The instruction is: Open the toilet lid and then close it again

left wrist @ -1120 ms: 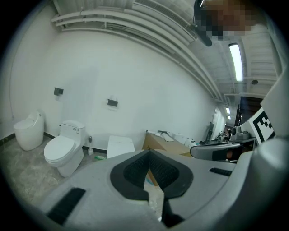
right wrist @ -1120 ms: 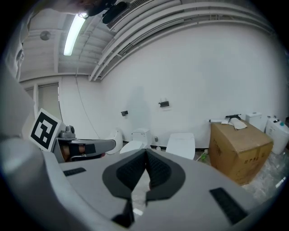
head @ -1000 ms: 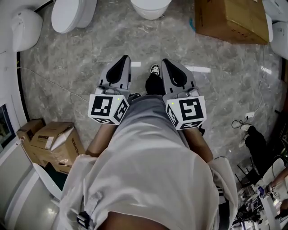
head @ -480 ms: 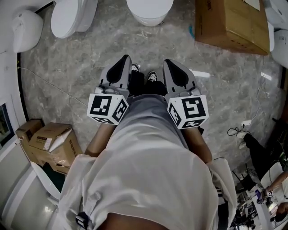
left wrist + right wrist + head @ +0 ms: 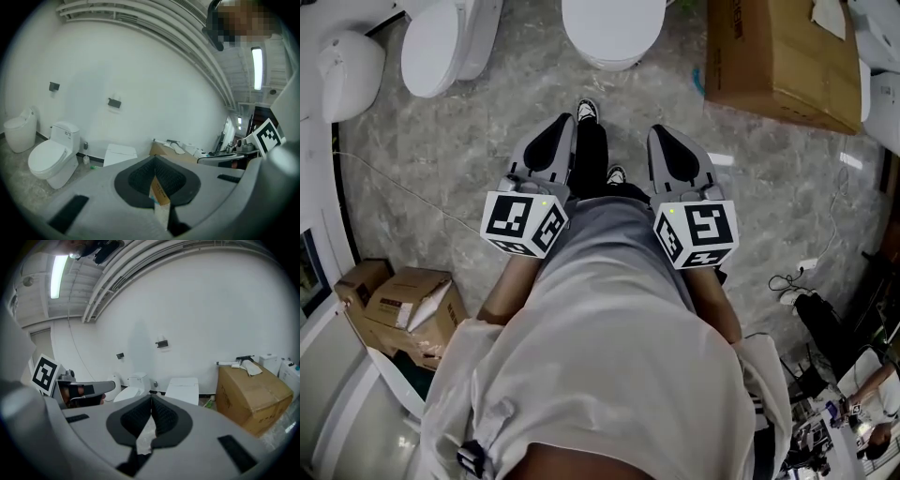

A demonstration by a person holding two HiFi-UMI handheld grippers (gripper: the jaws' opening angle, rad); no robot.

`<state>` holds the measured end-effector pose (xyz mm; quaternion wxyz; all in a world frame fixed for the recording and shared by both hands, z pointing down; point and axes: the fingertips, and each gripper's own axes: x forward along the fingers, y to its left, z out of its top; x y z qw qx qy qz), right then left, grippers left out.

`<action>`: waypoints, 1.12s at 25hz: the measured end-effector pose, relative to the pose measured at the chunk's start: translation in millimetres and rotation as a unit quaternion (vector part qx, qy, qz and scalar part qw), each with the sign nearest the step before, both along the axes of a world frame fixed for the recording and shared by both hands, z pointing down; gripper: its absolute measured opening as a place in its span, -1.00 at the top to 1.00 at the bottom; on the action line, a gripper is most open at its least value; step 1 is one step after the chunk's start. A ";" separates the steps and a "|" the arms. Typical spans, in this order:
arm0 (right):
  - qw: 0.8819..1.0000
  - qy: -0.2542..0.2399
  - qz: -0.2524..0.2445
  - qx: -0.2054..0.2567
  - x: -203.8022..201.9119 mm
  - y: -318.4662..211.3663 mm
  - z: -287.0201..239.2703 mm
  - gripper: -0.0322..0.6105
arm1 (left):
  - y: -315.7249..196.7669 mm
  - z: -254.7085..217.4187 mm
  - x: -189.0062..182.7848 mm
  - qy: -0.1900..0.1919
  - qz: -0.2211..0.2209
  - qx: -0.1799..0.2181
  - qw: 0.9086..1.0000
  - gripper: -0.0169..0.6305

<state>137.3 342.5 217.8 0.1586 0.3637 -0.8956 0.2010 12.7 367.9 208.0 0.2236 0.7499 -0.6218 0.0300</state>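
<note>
You stand closer than a second ago to the toilet [image 5: 615,58], straight ahead with its lid [image 5: 612,21] down, and your left gripper [image 5: 563,124] and right gripper [image 5: 662,133] both keep their jaws shut on nothing, so opening it is yet to begin.

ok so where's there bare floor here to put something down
Bare floor lies between the right gripper and the big cardboard box, and again between the left gripper and the left toilet, crossed only by a thin cable. Crowded: small boxes lower left, cords lower right.
</note>
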 end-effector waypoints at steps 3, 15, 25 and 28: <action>1.000 0.003 0.006 -0.001 -14.6 -29.0 -1.3 0.87 | -30.9 -1.6 -15.0 -0.002 0.009 0.000 1.000 0.92; 0.999 0.014 0.033 -0.009 -88.7 -140.3 -4.9 0.87 | -152.3 -1.9 -88.2 0.005 0.038 -0.008 0.999 0.92; 0.998 0.033 0.049 -0.014 -135.6 -204.9 1.0 0.87 | -219.7 12.0 -139.3 0.017 0.053 -0.016 0.998 0.92; 0.998 0.038 0.056 -0.018 -140.4 -216.8 7.0 0.87 | -231.3 22.4 -150.0 0.019 0.054 -0.024 0.998 0.92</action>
